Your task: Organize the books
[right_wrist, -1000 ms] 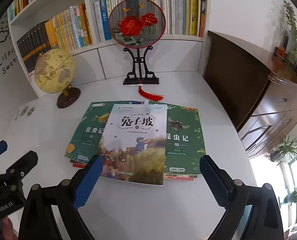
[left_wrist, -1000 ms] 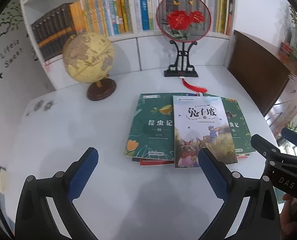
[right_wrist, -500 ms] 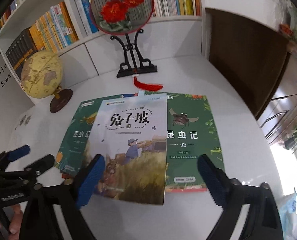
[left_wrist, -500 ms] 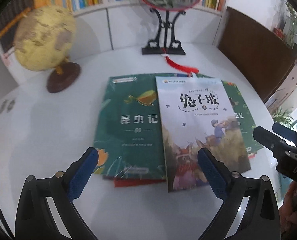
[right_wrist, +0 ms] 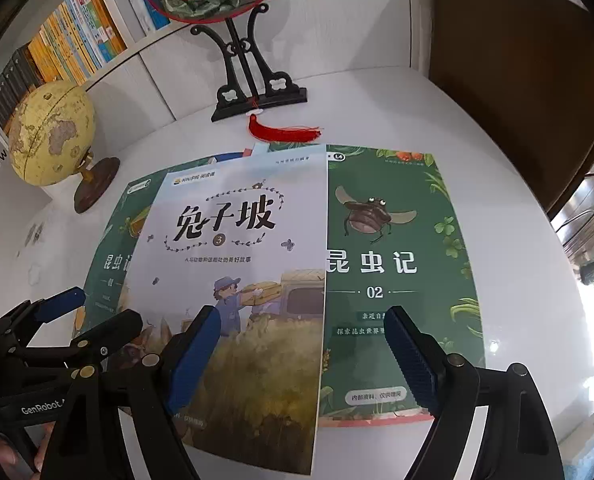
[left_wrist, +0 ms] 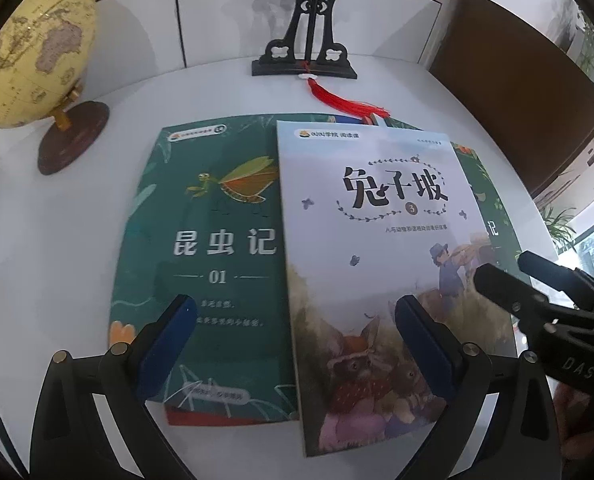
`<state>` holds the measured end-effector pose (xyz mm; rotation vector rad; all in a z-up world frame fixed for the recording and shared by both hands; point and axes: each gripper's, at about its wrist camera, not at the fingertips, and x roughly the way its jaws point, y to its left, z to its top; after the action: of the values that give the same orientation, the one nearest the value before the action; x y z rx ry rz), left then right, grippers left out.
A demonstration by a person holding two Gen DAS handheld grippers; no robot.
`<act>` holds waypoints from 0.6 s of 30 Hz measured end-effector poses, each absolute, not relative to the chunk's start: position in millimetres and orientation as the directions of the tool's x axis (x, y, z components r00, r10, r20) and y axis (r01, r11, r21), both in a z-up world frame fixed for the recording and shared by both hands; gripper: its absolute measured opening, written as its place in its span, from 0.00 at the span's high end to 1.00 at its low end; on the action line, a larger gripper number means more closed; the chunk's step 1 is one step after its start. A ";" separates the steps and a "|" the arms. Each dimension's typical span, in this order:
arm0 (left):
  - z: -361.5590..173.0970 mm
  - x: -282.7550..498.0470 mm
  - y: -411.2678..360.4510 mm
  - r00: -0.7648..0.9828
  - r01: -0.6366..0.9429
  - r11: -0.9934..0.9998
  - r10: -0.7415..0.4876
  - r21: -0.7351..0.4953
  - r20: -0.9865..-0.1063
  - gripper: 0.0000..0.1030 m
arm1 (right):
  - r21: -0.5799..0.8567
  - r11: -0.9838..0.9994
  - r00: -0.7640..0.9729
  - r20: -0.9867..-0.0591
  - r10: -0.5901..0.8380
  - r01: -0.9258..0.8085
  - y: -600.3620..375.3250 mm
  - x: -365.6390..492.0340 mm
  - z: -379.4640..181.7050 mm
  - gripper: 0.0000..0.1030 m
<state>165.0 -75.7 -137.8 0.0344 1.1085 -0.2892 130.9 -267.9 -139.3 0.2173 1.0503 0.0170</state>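
Note:
A pale book with a rabbit cover (left_wrist: 377, 240) lies on top, overlapping a green book marked 01 (left_wrist: 209, 240) on its left and a green book marked 02 (right_wrist: 393, 264) on its right; the pale book also shows in the right wrist view (right_wrist: 233, 280). More books lie beneath, only edges showing. My left gripper (left_wrist: 297, 340) is open, low over the near edges of the 01 book and the pale book. My right gripper (right_wrist: 301, 352) is open over the seam between the pale book and the 02 book. Each gripper shows in the other's view.
The books lie on a white table (left_wrist: 57, 280). A globe (left_wrist: 29, 64) stands at the back left. A black fan stand (left_wrist: 305, 52) with a red tassel (left_wrist: 345, 100) is behind the books. A bookshelf (right_wrist: 77, 36) lines the back wall; a dark cabinet (right_wrist: 517, 60) is right.
Both grippers have moved forward and down toward the books, which now fill the views. The books have not moved. Both grippers stay open.

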 end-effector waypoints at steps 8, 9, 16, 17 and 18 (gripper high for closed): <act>-145.9 162.8 -80.3 0.403 0.248 0.958 -0.235 -0.141 -0.884 0.08 | 0.170 0.981 0.488 -0.867 0.105 0.092 -264.5 138.9 -155.1 0.33; -145.4 161.6 -81.6 0.405 0.250 0.958 -0.236 -0.141 -0.883 0.08 | 0.178 0.980 0.493 -0.863 0.111 0.092 -264.5 138.6 -155.3 0.34; -140.3 155.8 -88.5 0.424 0.269 0.952 -0.256 -0.149 -0.869 0.26 | 0.203 0.978 0.508 -0.848 0.148 0.053 -257.4 138.0 -153.4 0.51; -137.4 153.7 -90.0 0.424 0.279 0.947 -0.269 -0.158 -0.865 0.33 | 0.205 0.978 0.508 -0.848 0.153 0.048 -256.1 138.4 -153.3 0.51; -136.1 153.4 -91.6 0.424 0.285 0.945 -0.276 -0.162 -0.863 0.37 | 0.203 0.978 0.508 -0.848 0.152 0.045 -255.3 138.4 -153.2 0.51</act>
<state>153.4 -91.6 -136.1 0.0092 1.0776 -0.3511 138.4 -255.3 -153.2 0.2096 1.0380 0.0651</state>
